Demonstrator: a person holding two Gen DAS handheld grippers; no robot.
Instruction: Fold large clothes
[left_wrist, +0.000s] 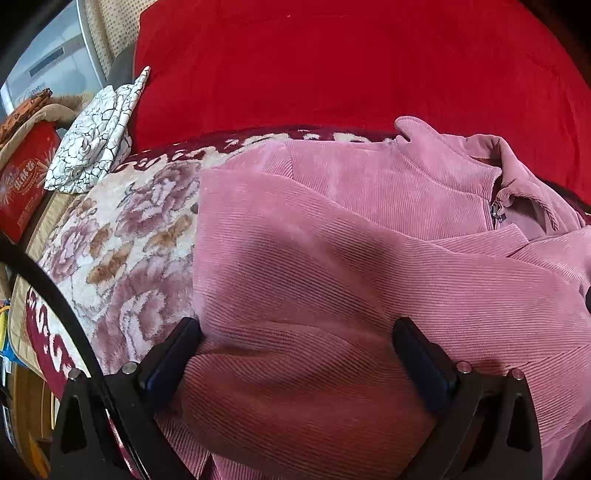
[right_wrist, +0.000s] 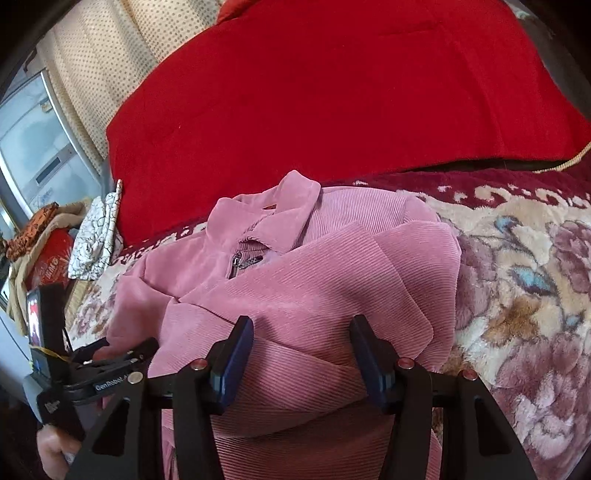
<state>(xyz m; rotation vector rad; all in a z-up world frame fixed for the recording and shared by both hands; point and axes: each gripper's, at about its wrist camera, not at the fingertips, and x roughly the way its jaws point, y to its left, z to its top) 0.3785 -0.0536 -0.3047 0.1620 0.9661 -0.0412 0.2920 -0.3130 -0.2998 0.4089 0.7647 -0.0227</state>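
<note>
A pink corduroy jacket (left_wrist: 332, 240) lies on the floral blanket (left_wrist: 122, 240), collar toward the red quilt and both sleeves folded across its front. My left gripper (left_wrist: 297, 332) hovers open over the jacket's lower left part, fingers wide apart, with cloth bulging beneath them. In the right wrist view the jacket (right_wrist: 295, 277) shows its collar (right_wrist: 266, 206) and zip pull (right_wrist: 240, 262). My right gripper (right_wrist: 301, 332) stands open over the folded sleeve, pads clear of the cloth. The left gripper's housing (right_wrist: 48, 332) and a hand (right_wrist: 55, 450) sit at the lower left.
A red quilt (left_wrist: 332, 66) is bunched behind the jacket. A white cracked-pattern cloth (left_wrist: 96, 140) and a red box (left_wrist: 26, 177) lie at the left edge of the bed. Bare floral blanket (right_wrist: 517, 277) stretches to the jacket's right. A dotted curtain (right_wrist: 92, 74) hangs at the back left.
</note>
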